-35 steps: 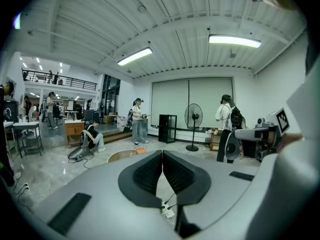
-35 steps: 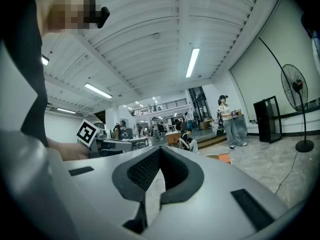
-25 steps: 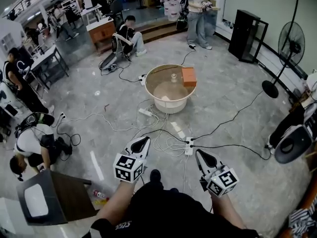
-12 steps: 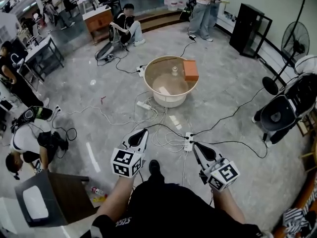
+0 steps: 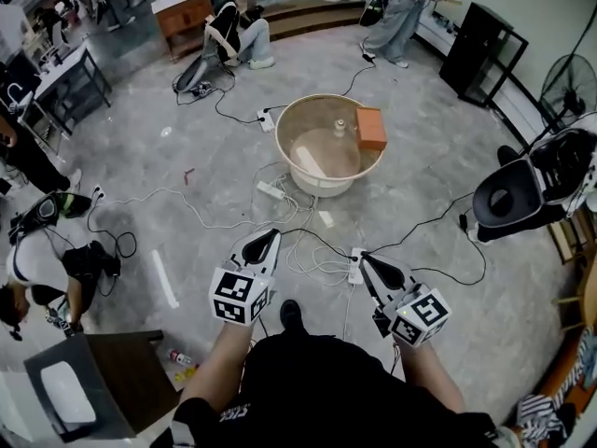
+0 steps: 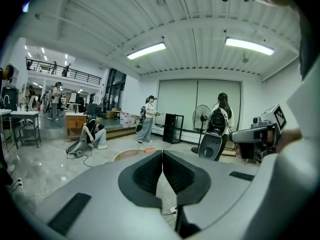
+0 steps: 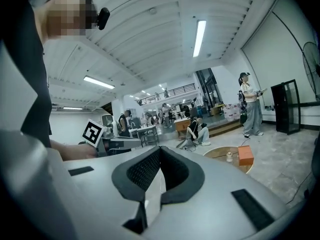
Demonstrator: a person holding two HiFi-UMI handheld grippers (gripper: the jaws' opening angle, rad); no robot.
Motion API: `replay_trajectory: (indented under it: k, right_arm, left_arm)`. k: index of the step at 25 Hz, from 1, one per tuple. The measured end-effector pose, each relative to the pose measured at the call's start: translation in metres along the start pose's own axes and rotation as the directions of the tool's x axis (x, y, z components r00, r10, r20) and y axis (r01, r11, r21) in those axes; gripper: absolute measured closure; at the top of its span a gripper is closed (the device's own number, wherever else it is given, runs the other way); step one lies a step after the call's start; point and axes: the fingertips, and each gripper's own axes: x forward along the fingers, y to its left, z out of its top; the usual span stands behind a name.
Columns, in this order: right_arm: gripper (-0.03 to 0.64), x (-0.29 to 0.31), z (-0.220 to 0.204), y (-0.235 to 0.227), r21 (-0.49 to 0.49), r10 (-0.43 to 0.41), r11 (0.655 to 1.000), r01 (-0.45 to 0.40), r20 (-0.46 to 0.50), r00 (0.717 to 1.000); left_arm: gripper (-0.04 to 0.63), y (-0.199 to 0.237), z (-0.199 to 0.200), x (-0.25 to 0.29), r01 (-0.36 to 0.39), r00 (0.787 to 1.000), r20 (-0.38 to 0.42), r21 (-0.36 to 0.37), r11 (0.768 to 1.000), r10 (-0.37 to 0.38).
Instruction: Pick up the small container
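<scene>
The small container [image 5: 340,127], a pale little bottle, stands on a round beige table [image 5: 308,119] beside an orange box [image 5: 370,129], a few steps ahead of me. In the right gripper view the small container [image 7: 229,157] and the orange box [image 7: 245,155] show right of the jaws. My left gripper [image 5: 268,238] and right gripper [image 5: 364,259] are held side by side in front of my body, both pointing toward the table and well short of it. Both are shut with nothing between the pads. The left gripper view shows only the table's rim [image 6: 129,154] beyond the left gripper [image 6: 162,153].
Cables and a power strip [image 5: 355,269] lie on the floor between me and the table. A black fan unit [image 5: 522,189] stands at the right, a dark desk [image 5: 103,381] at lower left. A person [image 5: 47,259] crouches at the left; others sit and stand at the back.
I have walked closer to the round table, and both grippers have advanced toward it together. Both stayed shut and hold nothing.
</scene>
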Motion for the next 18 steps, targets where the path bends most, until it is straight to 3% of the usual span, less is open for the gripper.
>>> replay_trajectory:
  k: [9, 18]
  right_arm:
    - [0.602, 0.091, 0.022, -0.004, -0.02, 0.019, 1.0, -0.02, -0.051, 0.999]
    - [0.601, 0.126, 0.028, -0.03, 0.052, -0.017, 0.998, 0.02, -0.064, 0.998]
  left_arm:
    - [0.575, 0.064, 0.009, 0.021, 0.022, 1.0, 0.009, -0.027, 0.999, -0.022]
    - [0.575, 0.101, 0.015, 0.036, 0.016, 0.999, -0.035, -0.03, 0.999, -0.017]
